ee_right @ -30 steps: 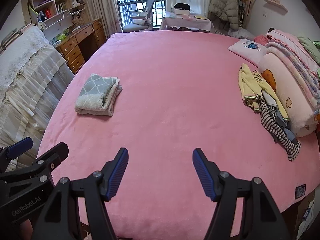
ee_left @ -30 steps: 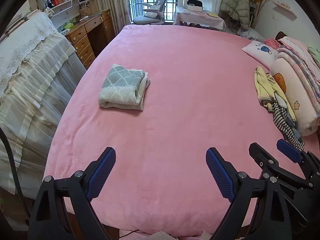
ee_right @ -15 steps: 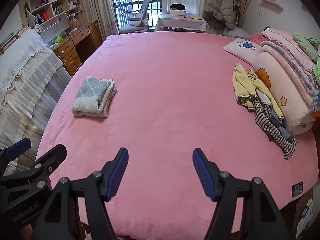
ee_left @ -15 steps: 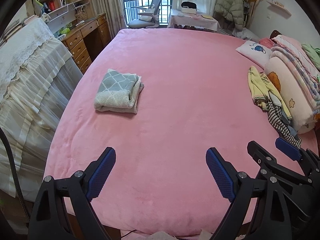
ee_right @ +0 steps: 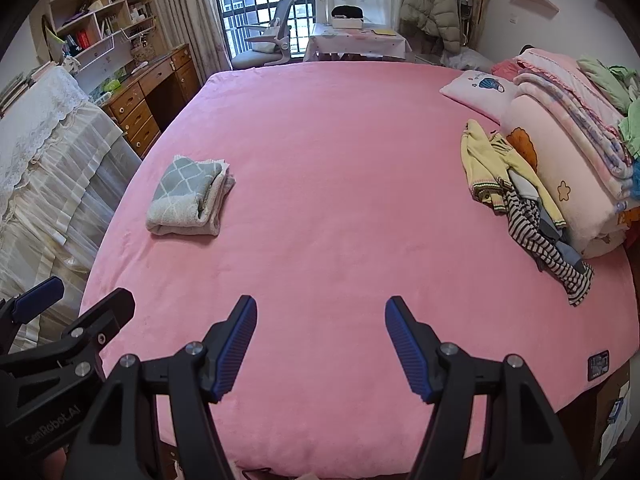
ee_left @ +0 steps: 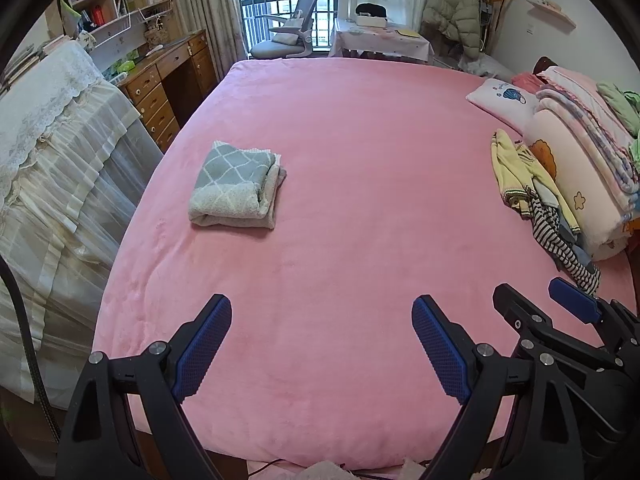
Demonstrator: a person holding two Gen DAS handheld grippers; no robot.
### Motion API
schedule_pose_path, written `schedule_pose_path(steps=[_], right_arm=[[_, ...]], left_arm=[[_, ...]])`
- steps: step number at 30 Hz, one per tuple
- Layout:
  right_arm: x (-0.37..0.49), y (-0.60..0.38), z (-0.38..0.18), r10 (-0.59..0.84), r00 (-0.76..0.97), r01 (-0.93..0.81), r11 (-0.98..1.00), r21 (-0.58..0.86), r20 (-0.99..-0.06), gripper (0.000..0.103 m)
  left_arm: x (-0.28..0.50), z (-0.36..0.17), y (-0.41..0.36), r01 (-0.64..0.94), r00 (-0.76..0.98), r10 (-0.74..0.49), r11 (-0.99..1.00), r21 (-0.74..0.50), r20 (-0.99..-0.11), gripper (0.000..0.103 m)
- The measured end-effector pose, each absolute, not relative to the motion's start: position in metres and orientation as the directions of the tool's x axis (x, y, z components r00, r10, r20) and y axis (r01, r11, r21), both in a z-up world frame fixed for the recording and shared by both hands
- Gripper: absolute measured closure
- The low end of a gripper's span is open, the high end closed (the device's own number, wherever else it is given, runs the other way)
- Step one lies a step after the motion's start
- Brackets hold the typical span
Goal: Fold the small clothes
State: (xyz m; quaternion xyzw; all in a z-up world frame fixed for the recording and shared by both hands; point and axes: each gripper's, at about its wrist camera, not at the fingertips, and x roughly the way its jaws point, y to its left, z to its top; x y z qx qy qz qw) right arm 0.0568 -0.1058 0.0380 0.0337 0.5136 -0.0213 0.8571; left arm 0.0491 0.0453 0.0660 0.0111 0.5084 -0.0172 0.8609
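Note:
A folded grey-green garment with a white diamond pattern (ee_left: 234,186) lies on the left of the pink bed (ee_left: 360,160); it also shows in the right wrist view (ee_right: 188,198). A loose pile of small clothes, yellow and striped (ee_left: 532,200), lies at the right edge of the bed, also in the right wrist view (ee_right: 516,196). My left gripper (ee_left: 322,320) is open and empty above the bed's near edge. My right gripper (ee_right: 320,320) is open and empty beside it, and shows at the right in the left wrist view (ee_left: 560,312).
Folded pink blankets (ee_right: 568,152) and a pillow (ee_right: 480,88) are stacked at the right. A lace-covered piece of furniture (ee_left: 48,140) stands left of the bed, a wooden desk (ee_left: 168,80) behind it. A chair (ee_left: 292,32) and a small table (ee_left: 380,36) stand by the window.
Both grippers have pulled back and risen a little, so more of the bed and room shows. Both stay open and empty. The clothes have not moved.

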Motion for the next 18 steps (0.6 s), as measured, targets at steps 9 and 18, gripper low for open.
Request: schedule_pose_path(steps=[9, 18], right_arm=[[0.0538, -0.104, 0.0367, -0.003, 0.468, 0.069, 0.997, 0.033, -0.884, 0.036], [0.0518, -0.1029, 0.036, -0.005, 0.469, 0.067, 0.997, 0.031, -0.883, 0.036]], left_arm=[[0.0468, 0.0648, 0.0489, 0.035, 0.472, -0.028, 0.999, -0.013, -0.881, 0.012], [0.0452, 0.0642, 0.0516, 0.034, 0.47, -0.03, 0.999, -0.016, -0.882, 0.012]])
